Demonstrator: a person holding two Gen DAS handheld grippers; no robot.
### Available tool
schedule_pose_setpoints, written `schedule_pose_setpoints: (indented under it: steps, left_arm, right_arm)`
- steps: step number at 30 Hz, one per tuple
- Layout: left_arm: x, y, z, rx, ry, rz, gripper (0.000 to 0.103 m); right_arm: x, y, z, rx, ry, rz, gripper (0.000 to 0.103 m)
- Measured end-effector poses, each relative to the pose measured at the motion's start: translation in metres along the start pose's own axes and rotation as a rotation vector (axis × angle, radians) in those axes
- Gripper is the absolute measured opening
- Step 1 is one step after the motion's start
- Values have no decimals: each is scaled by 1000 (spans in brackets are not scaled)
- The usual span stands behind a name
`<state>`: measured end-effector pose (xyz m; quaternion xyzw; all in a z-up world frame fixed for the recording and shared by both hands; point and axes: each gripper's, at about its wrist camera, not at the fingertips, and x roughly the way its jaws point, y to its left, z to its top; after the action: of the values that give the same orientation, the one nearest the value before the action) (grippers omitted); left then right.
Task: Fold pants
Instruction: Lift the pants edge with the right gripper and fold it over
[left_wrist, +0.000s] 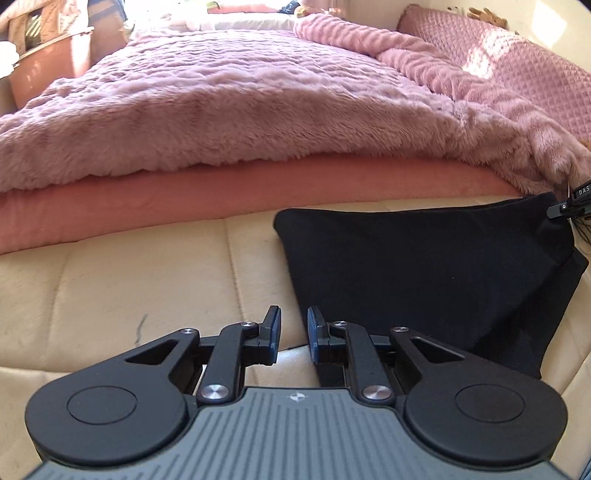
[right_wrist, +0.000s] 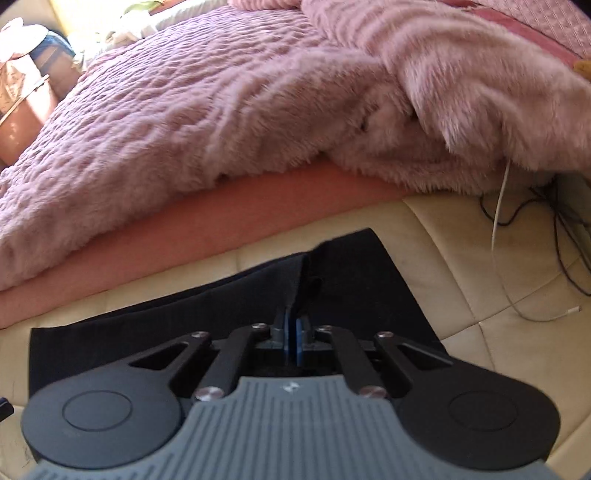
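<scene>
Right Now: A Fold in Progress, One Pinch Carrying It

Nearest in the right wrist view, the right hand-held gripper has its jaws closed together, with a raised ridge of the black pants rising out from between the blue pads; it appears to be pinching a fold or edge of the cloth. The pants lie spread on the cream cushion in front of the bed, dark fabric reaching left and right of the pinch.

From the left wrist view, the left hand-held gripper stands narrowly open with nothing between its pads, hovering over bare cushion just beside the near left edge of the pants. At the far right corner of the cloth the other tool's tip can be seen.

Judging by this, the step in hand is carrying a pinched layer over to make a fold. The next move likely calls for the left side to take a matching edge, so both corners travel together and land square; one pinch alone may drag the layer askew.

Beyond lies the pink mattress edge, then the fluffy pink blanket.
</scene>
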<state>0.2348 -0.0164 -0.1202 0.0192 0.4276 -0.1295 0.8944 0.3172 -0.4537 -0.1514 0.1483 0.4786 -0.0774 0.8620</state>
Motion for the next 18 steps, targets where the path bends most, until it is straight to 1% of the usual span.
schedule_pose_setpoints:
  steps: [3,5,7,11,12,13,14,16,17,18]
  left_arm:
    - [11,-2,5,-16,3,0,17]
    - [12,-2,9,-17,-8,4,17]
    - [11,0,13,-19,-19,8,17]
    - [7,3,23,-20,-40,10,17]
    - [6,3,25,-18,-44,10,17]
    - [6,3,27,-16,-48,12,17]
    - [8,3,29,-13,-49,12,17]
    - [13,1,31,-4,-41,13,17]
    - [16,-1,31,-1,-37,16,17]
    - [19,-3,31,2,-33,16,17]
  right_arm:
    - [11,-9,-5,6,-26,6,0]
    - [5,-8,-7,-5,-49,25,0]
    - [-18,4,-4,-36,-72,42,0]
    - [-72,12,17,-36,-111,148,0]
    - [-83,14,23,-56,-131,150,0]
    - [-88,16,29,-87,-149,115,0]
    - [-83,15,33,-108,-149,56,0]
    - [-51,2,37,-68,-96,-26,0]
    - [-31,-4,35,-50,-72,-34,0]
    - [-13,-8,31,-42,-52,-19,0]
